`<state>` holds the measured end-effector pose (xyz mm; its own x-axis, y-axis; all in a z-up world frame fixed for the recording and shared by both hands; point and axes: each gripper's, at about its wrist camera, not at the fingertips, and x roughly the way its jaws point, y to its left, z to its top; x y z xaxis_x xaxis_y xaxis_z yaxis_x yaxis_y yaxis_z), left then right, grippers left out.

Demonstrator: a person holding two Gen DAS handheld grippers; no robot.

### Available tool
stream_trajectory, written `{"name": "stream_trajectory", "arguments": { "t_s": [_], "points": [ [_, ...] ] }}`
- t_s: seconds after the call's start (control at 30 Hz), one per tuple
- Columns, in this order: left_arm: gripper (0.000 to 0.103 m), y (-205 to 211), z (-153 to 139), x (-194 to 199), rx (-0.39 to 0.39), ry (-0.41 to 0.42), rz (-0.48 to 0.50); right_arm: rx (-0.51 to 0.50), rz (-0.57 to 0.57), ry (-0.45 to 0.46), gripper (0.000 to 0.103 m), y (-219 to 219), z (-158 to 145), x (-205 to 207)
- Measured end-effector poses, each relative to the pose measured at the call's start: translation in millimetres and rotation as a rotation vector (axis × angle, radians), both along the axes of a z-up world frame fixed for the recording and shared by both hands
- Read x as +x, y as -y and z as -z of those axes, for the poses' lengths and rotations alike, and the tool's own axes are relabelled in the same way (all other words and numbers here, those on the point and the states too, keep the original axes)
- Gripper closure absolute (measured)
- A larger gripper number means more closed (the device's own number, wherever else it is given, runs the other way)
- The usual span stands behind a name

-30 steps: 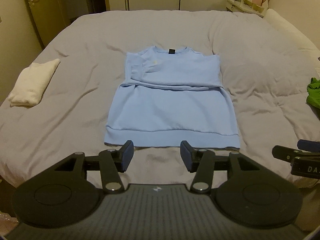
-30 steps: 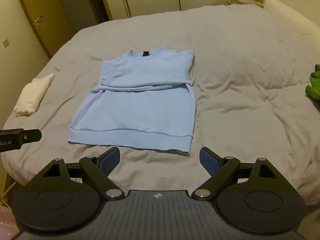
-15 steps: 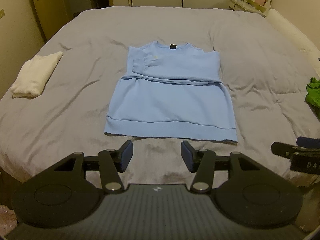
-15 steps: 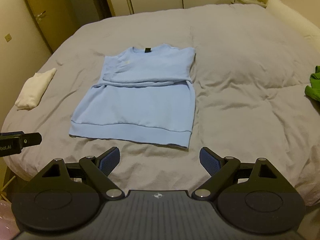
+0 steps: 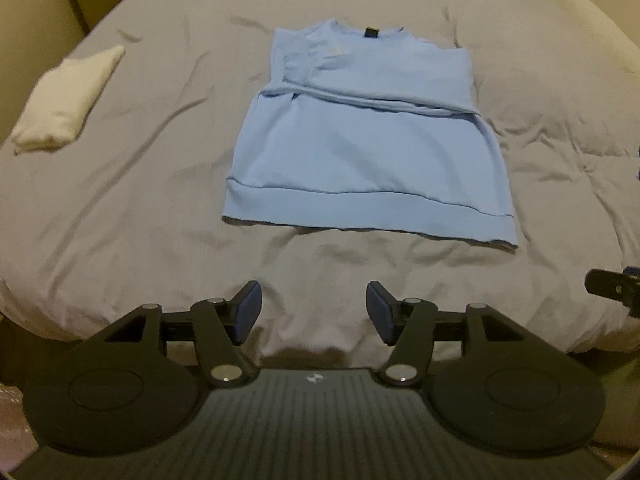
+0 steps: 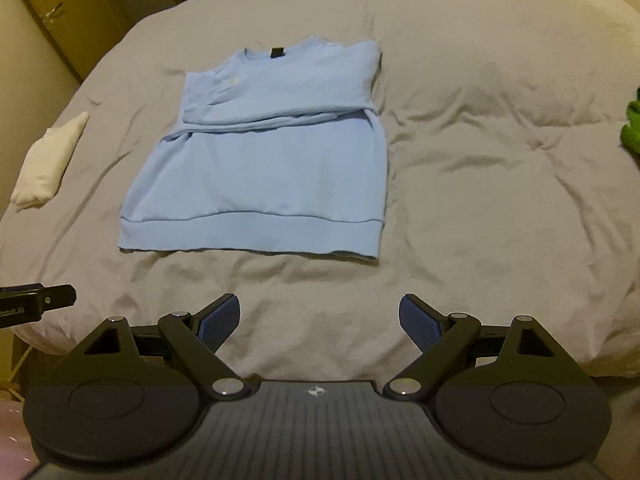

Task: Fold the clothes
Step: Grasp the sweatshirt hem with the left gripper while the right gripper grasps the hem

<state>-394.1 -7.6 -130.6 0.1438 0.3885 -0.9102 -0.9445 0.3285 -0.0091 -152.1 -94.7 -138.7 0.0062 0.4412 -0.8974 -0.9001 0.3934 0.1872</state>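
Sweatshirt (image 5: 368, 148) in light blue lies flat in the middle of the bed (image 5: 160, 184), with the collar on the far side and the wide hem band toward me; its sleeves are already folded across the chest, so I judge the next step is to fold the body from the hem up toward the collar. To do this well, I think I should take the two hem corners at the same moment, one with each tool, pinch only the shirt cloth and not the grey cover under it, then lift both sides evenly so the fold line stays straight and the sleeves do not slide out. My left gripper (image 5: 314, 312) hangs over the near edge of the bed, empty, with its jaws spread wide, and the hem is a little beyond it, not touching. My right gripper (image 6: 319, 318) is also empty and spread wide; from it the shirt lies ahead and to the left, and the right hem corner (image 6: 370, 248) is the nearest part. A folded white cloth (image 5: 66, 100) rests far to the left, and something green (image 6: 632, 128) at the right edge.
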Motion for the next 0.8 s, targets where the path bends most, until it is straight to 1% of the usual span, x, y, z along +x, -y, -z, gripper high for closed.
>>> {"name": "stream_trajectory", "arguments": {
  "t_s": [0.07,0.13,0.2,0.3,0.37,0.43,0.53,0.6,0.7,0.77,0.8],
  "points": [
    [0.039,-20.8,11.9,-9.6,-0.006,0.001,-0.002,-0.002,0.015,-0.043,0.014,-7.9,12.0,6.5],
    [0.036,-43.4,25.2,-18.8,-0.009,-0.001,0.0,-0.005,0.041,-0.094,0.014,-16.2,28.5,14.9],
    [0.036,-67.5,40.5,-28.1,-0.019,0.003,0.001,-0.022,0.092,-0.155,0.014,-25.5,52.7,27.2],
    [0.035,-112.6,74.6,-41.3,-0.078,0.048,-0.004,-0.06,0.204,-0.25,0.015,-40.7,94.7,52.1],
    [0.035,-142.6,97.3,-48.5,-0.11,0.082,-0.005,-0.07,0.28,-0.296,0.015,-51.9,119.7,67.3],
    [0.034,-168.6,117.7,-52.8,-0.12,0.093,0.002,-0.069,0.351,-0.312,0.016,-62.2,141.3,83.5],
    [0.033,-199.8,142.8,-57.4,-0.122,0.119,0.024,-0.035,0.43,-0.303,0.015,-72.0,164.8,106.5],
    [0.032,-215.8,156.4,-62.2,-0.144,0.165,0.032,-0.009,0.463,-0.313,0.016,-74.7,178.5,118.0],
    [0.031,-231.6,174.3,-68.8,-0.204,0.259,0.019,0.031,0.502,-0.344,0.014,-77.2,198.9,132.8],
    [0.032,-237.0,184.4,-74.1,-0.235,0.326,0.003,0.056,0.509,-0.39,0.014,-77.8,210.8,139.4],
    [0.032,-238.7,189.2,-76.9,-0.248,0.361,-0.006,0.074,0.502,-0.416,0.015,-77.5,212.8,141.4]
  ]
}}
